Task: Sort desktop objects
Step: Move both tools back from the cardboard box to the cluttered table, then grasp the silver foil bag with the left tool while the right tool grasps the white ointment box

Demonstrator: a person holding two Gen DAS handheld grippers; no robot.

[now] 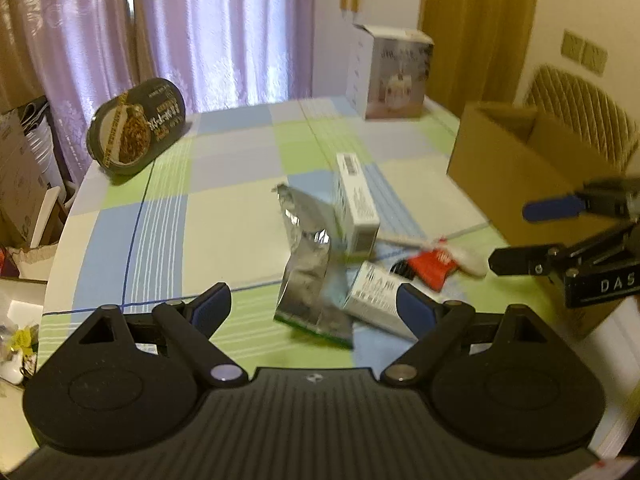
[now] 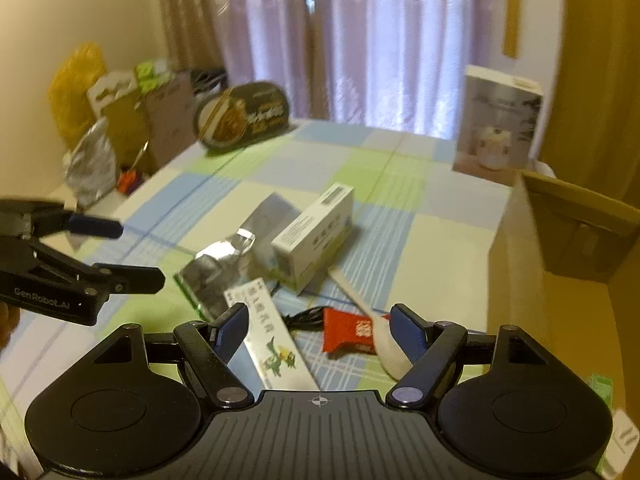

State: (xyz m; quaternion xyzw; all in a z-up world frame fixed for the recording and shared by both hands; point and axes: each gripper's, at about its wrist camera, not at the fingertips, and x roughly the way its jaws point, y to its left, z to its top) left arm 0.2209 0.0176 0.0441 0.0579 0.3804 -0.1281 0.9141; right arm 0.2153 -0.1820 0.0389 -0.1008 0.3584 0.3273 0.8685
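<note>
Clutter: small things heaped near the middle of the table (image 1: pixel 240 216), its cloth checked in pale blue, green and cream.
Foil pouch: crinkled silver foil pouch (image 1: pixel 310 264), torn open at the top, leaning against the boxes.
White box: matte card white box (image 1: pixel 357 204), oblong, tilted with one end propped on the heap.
Long carton: flat long carton (image 2: pixel 272 336) with green print, lying just in front of the right tongs.
Red sachet: glossy red sachet (image 2: pixel 352 334), touching a white spoon (image 2: pixel 384 344) whose handle runs under the white box; a black cable (image 2: pixel 304 316) lies beside it.
Left tongs: the left tongs (image 1: pixel 312 312) are spread wide, holding nothing, hanging over the pouch and carton.
Right tongs: the right tongs (image 2: pixel 318 330) are spread wide too, empty, above carton, sachet and spoon.
Around: brown cardboard box (image 1: pixel 516 168), open-topped, at the table's right edge; printed white carton (image 1: pixel 394 76) upright at the far end; dark oval noodle tub (image 1: pixel 136 124) tipped on its side at the far left; mauve curtains (image 1: pixel 224 28) behind.
</note>
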